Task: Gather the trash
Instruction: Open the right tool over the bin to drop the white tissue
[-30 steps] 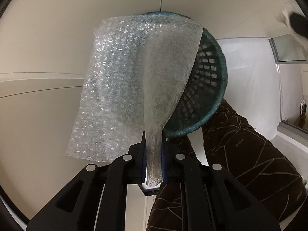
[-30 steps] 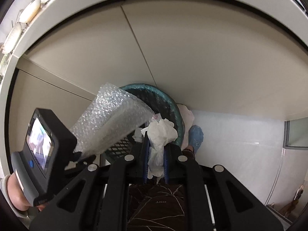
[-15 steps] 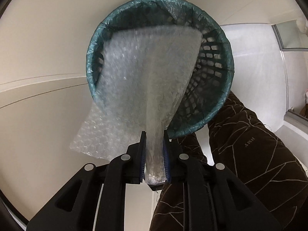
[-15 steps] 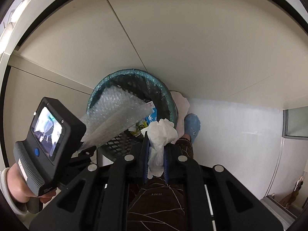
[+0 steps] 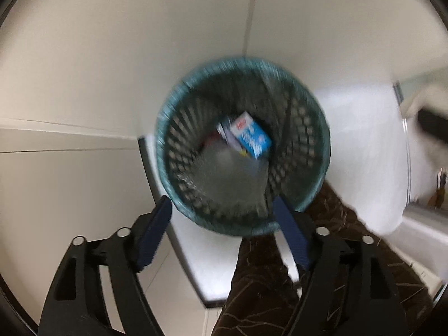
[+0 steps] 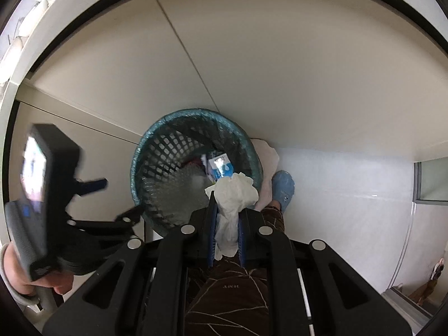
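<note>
A teal mesh waste basket (image 5: pixel 316 128) stands on the floor against a cream wall; it also shows in the right wrist view (image 6: pixel 140 156). Inside lie a sheet of bubble wrap (image 5: pixel 232 179) and a blue and white carton (image 5: pixel 250 135), also seen in the right wrist view (image 6: pixel 222 166). My left gripper (image 5: pixel 224 218) is open and empty just above the basket's near rim. My right gripper (image 6: pixel 226 224) is shut on a crumpled white tissue (image 6: pixel 235 196), held above the basket's near right rim. The left gripper also shows in the right wrist view (image 6: pixel 109 198).
The person's brown patterned trouser leg (image 5: pixel 268 280) and blue slipper (image 6: pixel 282 189) stand just right of the basket. A white cloth (image 6: pixel 266 156) lies behind the basket by the wall. A window frame (image 6: pixel 431 180) is at the far right.
My left gripper opened and let go of the bubble wrap, which dropped into the basket. My right gripper still holds the tissue and has drawn closer over the basket.
</note>
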{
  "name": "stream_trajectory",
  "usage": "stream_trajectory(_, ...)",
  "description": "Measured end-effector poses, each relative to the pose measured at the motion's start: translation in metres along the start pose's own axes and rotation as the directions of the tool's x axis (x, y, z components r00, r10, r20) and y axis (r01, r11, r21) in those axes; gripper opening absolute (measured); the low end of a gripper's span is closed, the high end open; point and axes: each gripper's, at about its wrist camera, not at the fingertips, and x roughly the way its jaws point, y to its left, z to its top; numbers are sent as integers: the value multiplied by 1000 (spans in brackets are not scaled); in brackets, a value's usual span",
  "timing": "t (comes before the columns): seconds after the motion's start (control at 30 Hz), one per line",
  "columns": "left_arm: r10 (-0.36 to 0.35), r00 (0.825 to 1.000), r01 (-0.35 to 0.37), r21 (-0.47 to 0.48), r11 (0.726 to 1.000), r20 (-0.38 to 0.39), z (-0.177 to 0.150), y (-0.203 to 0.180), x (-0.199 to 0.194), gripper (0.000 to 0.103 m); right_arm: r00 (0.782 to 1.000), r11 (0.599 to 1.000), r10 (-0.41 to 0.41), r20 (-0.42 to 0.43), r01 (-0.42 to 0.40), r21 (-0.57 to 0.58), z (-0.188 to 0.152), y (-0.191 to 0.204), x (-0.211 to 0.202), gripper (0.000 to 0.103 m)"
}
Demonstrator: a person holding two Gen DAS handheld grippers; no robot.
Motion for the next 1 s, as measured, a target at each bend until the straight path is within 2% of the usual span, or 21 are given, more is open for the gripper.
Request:
stream_trajectory(0.07,-5,998,8,-42,999,62,-1,11,-17,89,1000,1000,10,6,-10,-9,2,6,2,11)
stream_trajectory(0.2,-19,986,41,-133,990,163,-5,38,-46,97,999,999,38,21,-37,-34,5,22,6,11)
stream_trajectory(0.4,-41,967,99,-227,969,250,-13,70,-69,97,997,996,66,36,-64,-64,12,47,12,12)
stream_trajectory(0.63,-45,953,121,-241,963,298,-22,90,-82,97,996,993,82,35,-79,-83,14,64,26,15)
stream_trajectory(0.8,-38,949,115,-231,966,312,-26,97,-87,97,996,993,83,24,-81,-89,13,72,39,27)
stream_trajectory(1.0,-29,953,106,-241,965,301,-27,103,-84,97,997,993,78,26,-75,-94,13,79,49,51)
